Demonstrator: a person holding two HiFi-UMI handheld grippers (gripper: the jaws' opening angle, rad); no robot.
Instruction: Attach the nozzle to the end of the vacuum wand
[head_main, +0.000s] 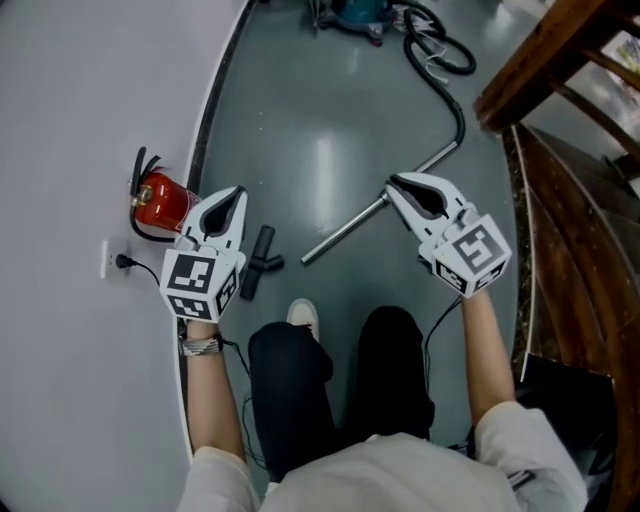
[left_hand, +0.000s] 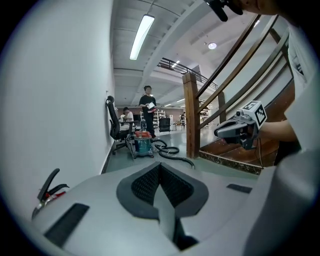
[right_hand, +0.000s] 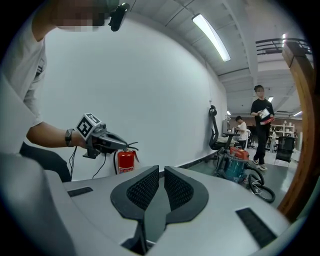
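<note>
The person is crouching over the grey floor with a gripper in each hand, and both claws are clenched on nothing. The left gripper (head_main: 232, 200) is showing its pads pressed together in its own view, and the right gripper (head_main: 402, 190) is leaving only a thin slit between its pads. The black nozzle (head_main: 258, 262) is lying on the floor just right of the left gripper, near the person's white shoe (head_main: 303, 316). The metal vacuum wand (head_main: 345, 232) is lying a little right of the nozzle, not touching it. It is slanting away to the far right, where it is joining a black hose (head_main: 452, 100) that is curling back to the teal vacuum cleaner (head_main: 352, 12). The right gripper's tip is sitting over the wand's middle, and I cannot tell whether it is touching. A red fire extinguisher (head_main: 160, 202) is standing against the white wall at the left.
</note>
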